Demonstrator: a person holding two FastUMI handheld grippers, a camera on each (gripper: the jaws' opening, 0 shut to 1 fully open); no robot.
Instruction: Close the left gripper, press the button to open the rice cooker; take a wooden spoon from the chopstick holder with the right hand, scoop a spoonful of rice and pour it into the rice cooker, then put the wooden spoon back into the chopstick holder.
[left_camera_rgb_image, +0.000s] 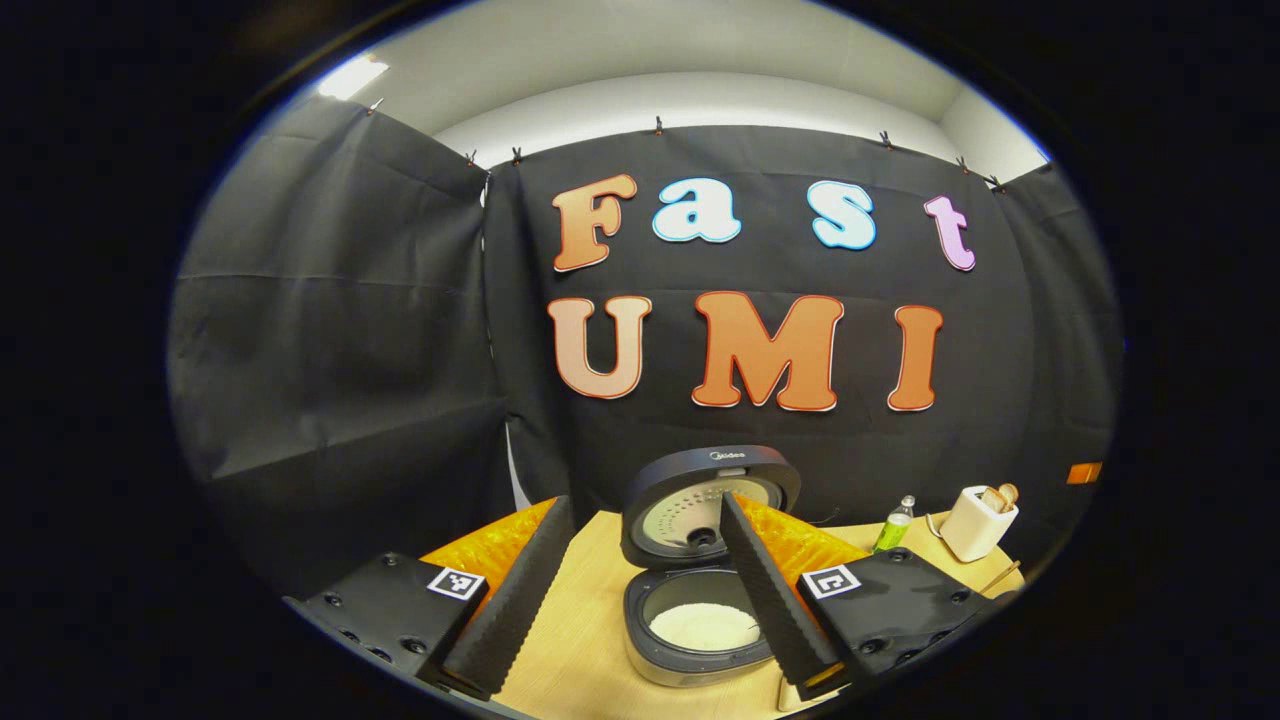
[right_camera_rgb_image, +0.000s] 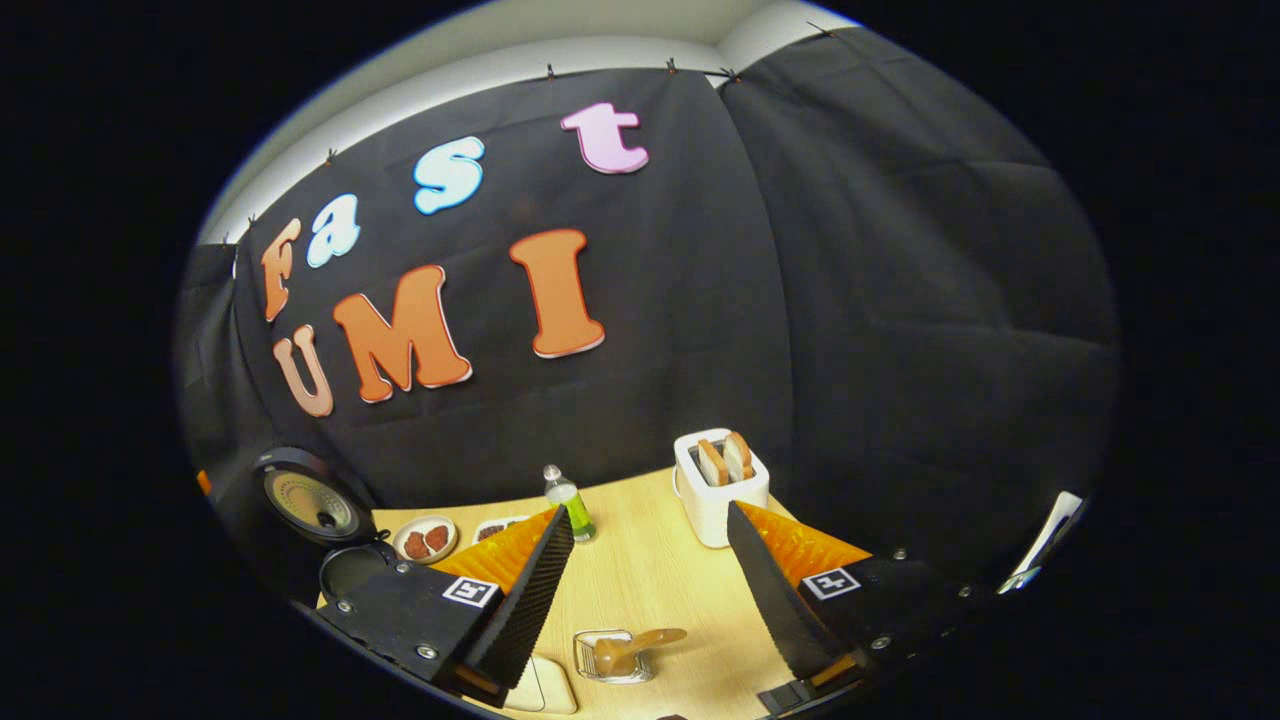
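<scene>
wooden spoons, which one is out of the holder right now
The wooden spoon lying in the small clear container on the table, between the right gripper's fingers. The other spoons stand upright in the white chopstick holder.

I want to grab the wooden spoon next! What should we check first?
1. Rice cooker lid up: ok.
2. Right tool open and empty: ok.
3. Chopstick holder upright on the table: ok.
4. Wooden handles stick out of the holder: ok. Which one is the spoon: cannot tell.
5. Way from the right tool to the holder free: ok; the green bottle stands off to the side.
6. Left tool open, holding nothing: ok.
</scene>
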